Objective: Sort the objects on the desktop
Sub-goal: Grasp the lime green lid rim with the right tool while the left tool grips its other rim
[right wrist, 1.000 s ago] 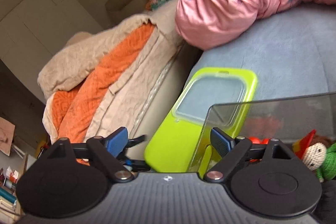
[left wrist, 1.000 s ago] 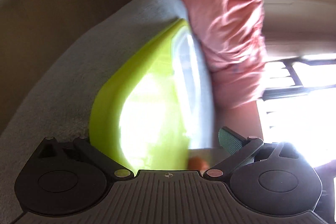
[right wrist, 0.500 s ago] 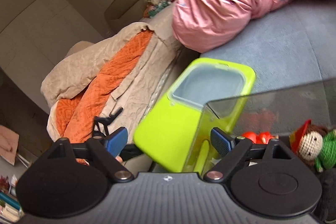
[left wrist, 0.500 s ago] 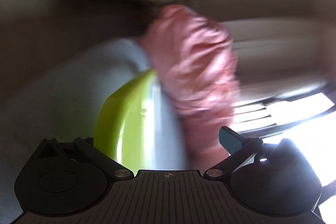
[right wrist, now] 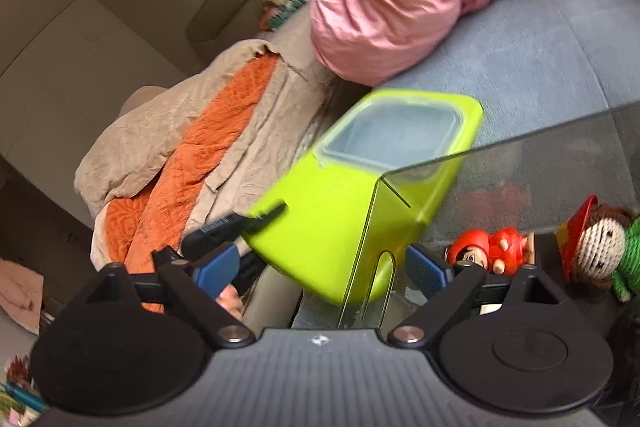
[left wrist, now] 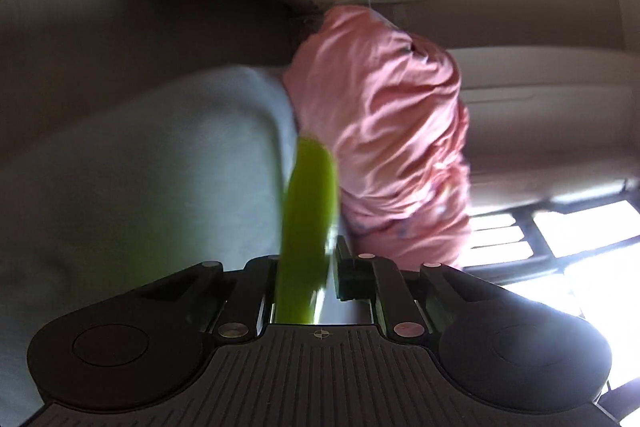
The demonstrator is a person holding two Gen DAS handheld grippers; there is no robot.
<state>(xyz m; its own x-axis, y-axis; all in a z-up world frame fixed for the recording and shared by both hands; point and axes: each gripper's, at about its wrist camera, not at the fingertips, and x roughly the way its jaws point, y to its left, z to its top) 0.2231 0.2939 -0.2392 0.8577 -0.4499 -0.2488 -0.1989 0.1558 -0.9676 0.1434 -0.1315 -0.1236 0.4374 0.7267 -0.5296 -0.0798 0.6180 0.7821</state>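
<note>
Lime-green lid (left wrist: 308, 227) clamped edge-on between left gripper (left wrist: 306, 283) fingers, jaws nearly together on its rim, centre of left wrist frame. In right wrist frame, same lid (right wrist: 360, 187) mid-frame, tilted, clear window panel up, above grey cushion (right wrist: 540, 67). Right gripper (right wrist: 320, 267) jaws wide apart, holding nothing; clear plastic container (right wrist: 520, 195) edge between pads. Red figurine (right wrist: 492, 255) and knitted doll (right wrist: 600, 247) lower right, inside container.

A grey-blue sofa seat (right wrist: 532, 67) meets beige cushions (right wrist: 68, 75) at left; bright daylight floods a barred window (left wrist: 568, 227) at right.
</note>
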